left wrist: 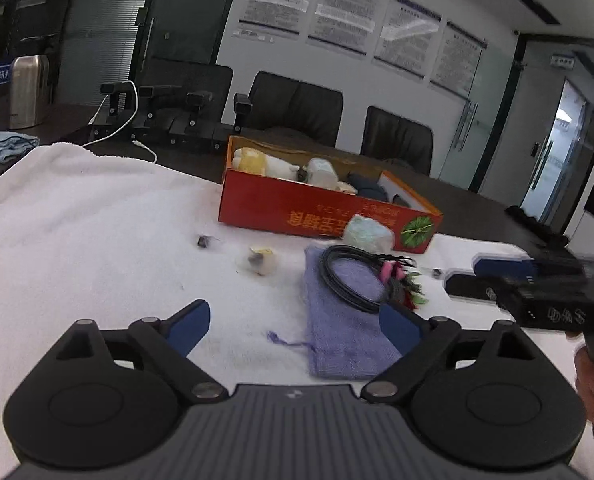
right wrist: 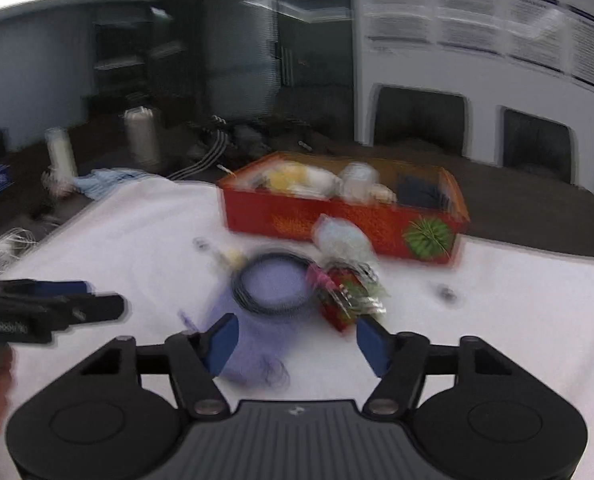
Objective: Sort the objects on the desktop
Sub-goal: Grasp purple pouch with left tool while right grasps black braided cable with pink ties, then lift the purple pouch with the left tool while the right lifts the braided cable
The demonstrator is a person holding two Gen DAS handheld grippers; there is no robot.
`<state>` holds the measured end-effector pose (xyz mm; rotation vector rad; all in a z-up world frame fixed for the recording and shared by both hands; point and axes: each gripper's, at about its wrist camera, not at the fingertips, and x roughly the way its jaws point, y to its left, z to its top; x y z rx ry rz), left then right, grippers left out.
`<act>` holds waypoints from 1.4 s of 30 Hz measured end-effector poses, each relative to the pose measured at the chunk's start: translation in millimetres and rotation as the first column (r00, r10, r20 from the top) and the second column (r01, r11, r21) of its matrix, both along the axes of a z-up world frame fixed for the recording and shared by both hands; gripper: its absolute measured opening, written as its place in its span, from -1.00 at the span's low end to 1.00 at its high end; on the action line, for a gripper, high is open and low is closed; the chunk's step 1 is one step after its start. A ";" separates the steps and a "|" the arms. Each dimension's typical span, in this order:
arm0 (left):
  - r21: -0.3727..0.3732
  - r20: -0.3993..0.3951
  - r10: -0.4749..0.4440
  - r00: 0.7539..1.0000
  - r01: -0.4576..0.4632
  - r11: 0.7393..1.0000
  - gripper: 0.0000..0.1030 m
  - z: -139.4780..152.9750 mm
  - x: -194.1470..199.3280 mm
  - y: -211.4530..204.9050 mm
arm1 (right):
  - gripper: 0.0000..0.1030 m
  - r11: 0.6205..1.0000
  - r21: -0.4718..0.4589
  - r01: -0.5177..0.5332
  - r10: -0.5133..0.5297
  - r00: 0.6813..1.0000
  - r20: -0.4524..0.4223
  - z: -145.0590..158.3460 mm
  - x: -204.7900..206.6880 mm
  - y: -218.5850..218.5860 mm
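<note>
Far ahead of the tongs, past the cloth-covered tabletop, two dark padded office chairs [left wrist: 297, 108] stand against a white wall hung with printed paper notices [left wrist: 337, 12]. Ahead and to the left stands a brushed-steel cylindrical bin [left wrist: 29, 90], with a white charging cable [left wrist: 125, 120] looping beside black camera stands [left wrist: 157, 116]. Glass doors [left wrist: 565, 148] lie far right.

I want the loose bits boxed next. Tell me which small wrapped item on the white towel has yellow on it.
The wrapped piece just left of the purple pouch shows yellow. The smaller one further left is dark, as is the one to the right.
</note>
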<state>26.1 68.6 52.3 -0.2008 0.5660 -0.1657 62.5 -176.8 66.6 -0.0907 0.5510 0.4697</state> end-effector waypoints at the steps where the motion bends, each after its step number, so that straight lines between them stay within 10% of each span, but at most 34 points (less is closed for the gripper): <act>1: -0.001 -0.028 0.001 1.000 -0.001 1.000 0.82 -3.6 9.3 -0.3 | 0.06 1.000 -0.026 -0.014 0.014 1.000 0.017 -0.3 11.8 5.5; 6: 0.006 -0.090 -0.037 0.995 0.038 0.999 0.82 -20.2 30.7 -10.5 | -0.68 0.984 -0.180 -0.008 0.005 1.000 -0.020 -26.3 83.0 27.2; 11: 0.073 -0.111 -0.028 0.993 0.036 0.997 0.78 -29.7 49.4 -13.2 | -0.59 0.989 -0.139 -0.042 0.026 0.993 -0.115 -44.6 109.0 25.4; 19: -0.018 -0.154 -0.115 0.981 0.114 0.993 0.14 -39.3 85.3 -25.3 | -0.64 0.998 -0.058 -0.018 0.014 0.998 -0.066 -29.2 97.0 13.0; 25: -0.006 -0.151 -0.145 0.978 0.146 0.989 -0.86 -34.6 90.5 -38.5 | -0.64 0.999 -0.007 0.054 -0.053 0.997 0.062 19.3 55.7 -34.6; 31: -0.004 -0.033 -0.171 0.985 0.171 0.985 -0.95 -6.0 56.7 -36.9 | -0.63 0.994 -0.074 0.086 -0.088 0.996 -0.026 -6.2 15.7 -64.4; 38: -0.412 -0.040 -0.198 0.979 0.164 0.896 -0.95 21.2 -21.8 23.1 | -0.63 0.995 -0.073 0.069 -0.077 0.990 -0.118 -39.7 -40.7 -77.1; 42: -0.382 -0.096 -0.175 0.980 0.126 0.916 -0.95 6.3 -54.2 25.6 | -0.63 0.996 -0.087 0.028 -0.041 0.988 -0.150 -46.3 -62.0 -67.3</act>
